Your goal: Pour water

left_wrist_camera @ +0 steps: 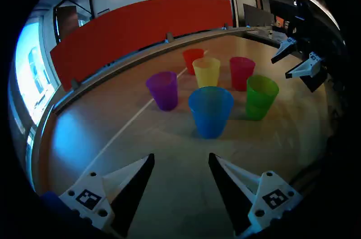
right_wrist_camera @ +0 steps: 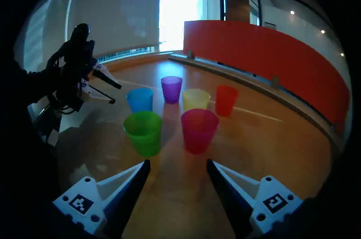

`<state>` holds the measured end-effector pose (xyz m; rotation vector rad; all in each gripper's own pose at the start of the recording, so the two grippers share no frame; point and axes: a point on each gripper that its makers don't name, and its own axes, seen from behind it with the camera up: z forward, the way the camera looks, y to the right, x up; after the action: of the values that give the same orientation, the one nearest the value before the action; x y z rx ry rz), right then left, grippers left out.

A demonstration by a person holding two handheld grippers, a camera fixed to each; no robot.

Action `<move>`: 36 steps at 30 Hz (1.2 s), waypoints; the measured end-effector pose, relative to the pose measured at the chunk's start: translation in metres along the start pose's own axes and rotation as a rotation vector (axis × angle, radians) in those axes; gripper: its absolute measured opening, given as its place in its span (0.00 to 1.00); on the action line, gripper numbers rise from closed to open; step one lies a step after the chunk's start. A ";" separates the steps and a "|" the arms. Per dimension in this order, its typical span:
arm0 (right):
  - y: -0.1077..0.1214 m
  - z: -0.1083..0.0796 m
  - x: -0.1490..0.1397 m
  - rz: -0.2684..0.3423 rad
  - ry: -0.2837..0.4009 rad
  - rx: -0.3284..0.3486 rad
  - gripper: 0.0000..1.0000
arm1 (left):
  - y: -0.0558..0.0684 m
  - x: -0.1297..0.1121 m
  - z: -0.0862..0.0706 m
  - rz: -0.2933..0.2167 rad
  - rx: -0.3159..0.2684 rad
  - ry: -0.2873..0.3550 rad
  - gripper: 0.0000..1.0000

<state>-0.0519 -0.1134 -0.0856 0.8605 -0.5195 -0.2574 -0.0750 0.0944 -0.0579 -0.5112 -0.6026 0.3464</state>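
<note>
Several translucent plastic cups stand upright in a cluster on a wooden table. From the left gripper view the blue cup is closest, with the purple cup to its left and the green cup to its right. The yellow cup, red cup and magenta cup stand behind. My left gripper is open and empty, short of the blue cup. My right gripper is open and empty in front of the green cup and magenta cup. Whether any cup holds water cannot be told.
The two grippers face each other across the cluster: the right gripper hangs at the far right, and the left gripper is held by a dark-sleeved arm at the left. A white line crosses the table. An orange wall panel runs behind the table's far edge.
</note>
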 end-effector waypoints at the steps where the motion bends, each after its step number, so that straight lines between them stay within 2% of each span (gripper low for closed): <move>1: 0.002 -0.001 0.002 0.007 0.007 -0.012 0.97 | -0.001 0.000 -0.001 -0.012 0.008 0.003 0.88; 6: 0.013 -0.003 0.014 0.039 0.046 -0.070 0.97 | -0.009 0.004 -0.006 -0.057 0.048 0.031 0.88; 9: 0.018 -0.004 0.020 0.056 0.072 -0.099 0.97 | -0.019 0.011 -0.013 -0.072 0.089 0.061 0.88; 21: 0.044 -0.016 0.032 0.130 0.196 -0.240 0.97 | -0.055 0.029 -0.035 -0.228 0.195 0.213 0.89; 28: 0.067 -0.034 0.050 0.152 0.271 -0.324 0.96 | -0.070 0.041 -0.047 -0.264 0.245 0.286 0.88; 36: 0.089 -0.056 0.076 0.174 0.361 -0.406 0.96 | -0.092 0.066 -0.068 -0.289 0.322 0.391 0.88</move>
<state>0.0433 -0.0530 -0.0217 0.4465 -0.1903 -0.0401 0.0323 0.0245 -0.0257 -0.1685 -0.2268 0.0605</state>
